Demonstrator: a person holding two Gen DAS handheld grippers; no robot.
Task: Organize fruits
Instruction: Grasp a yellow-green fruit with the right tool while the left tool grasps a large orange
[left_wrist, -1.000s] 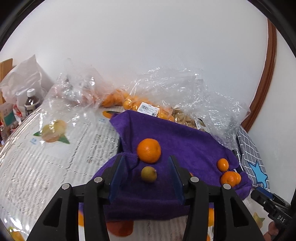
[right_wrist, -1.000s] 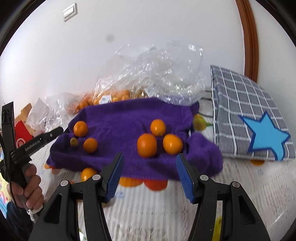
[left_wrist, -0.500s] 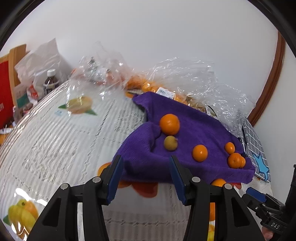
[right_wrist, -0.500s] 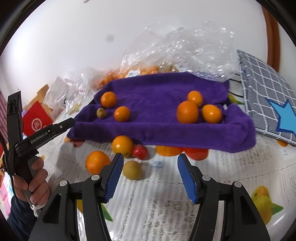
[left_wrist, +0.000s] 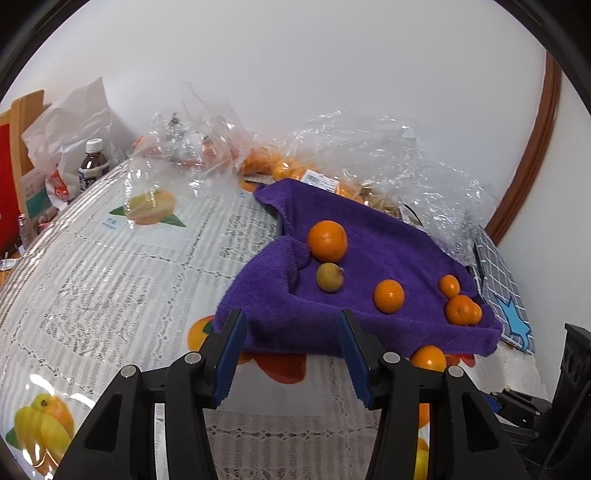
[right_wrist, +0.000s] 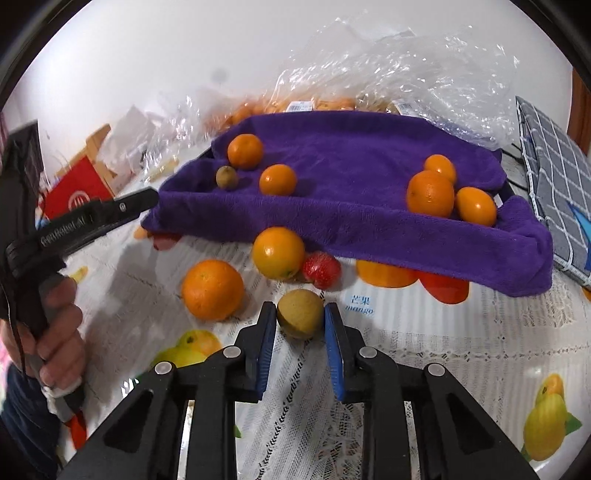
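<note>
Right gripper (right_wrist: 300, 334) narrowed around yellow-brown round fruit (right_wrist: 300, 314) on lace tablecloth (right_wrist: 443, 369), blue pads just at its sides, contact can't be confirmed. Large orange (right_wrist: 212, 290) to its left, yellow-orange citrus (right_wrist: 277, 253) and red strawberry-like fruit (right_wrist: 321, 269) just behind it, at front edge of purple towel (right_wrist: 351, 155). On towel: orange (right_wrist: 244, 151), small brown-green fruit (right_wrist: 226, 177) and mandarin (right_wrist: 277, 180) at left, three oranges clustered at right (right_wrist: 430, 194). Left gripper (left_wrist: 291, 354) spread wide, holding nothing, hovering before towel's near edge. Clear plastic bags (left_wrist: 388, 147) with more oranges behind towel, grey checked bag with blue star (left_wrist: 506, 288) to its right, bottle (left_wrist: 92, 166) far left
</note>
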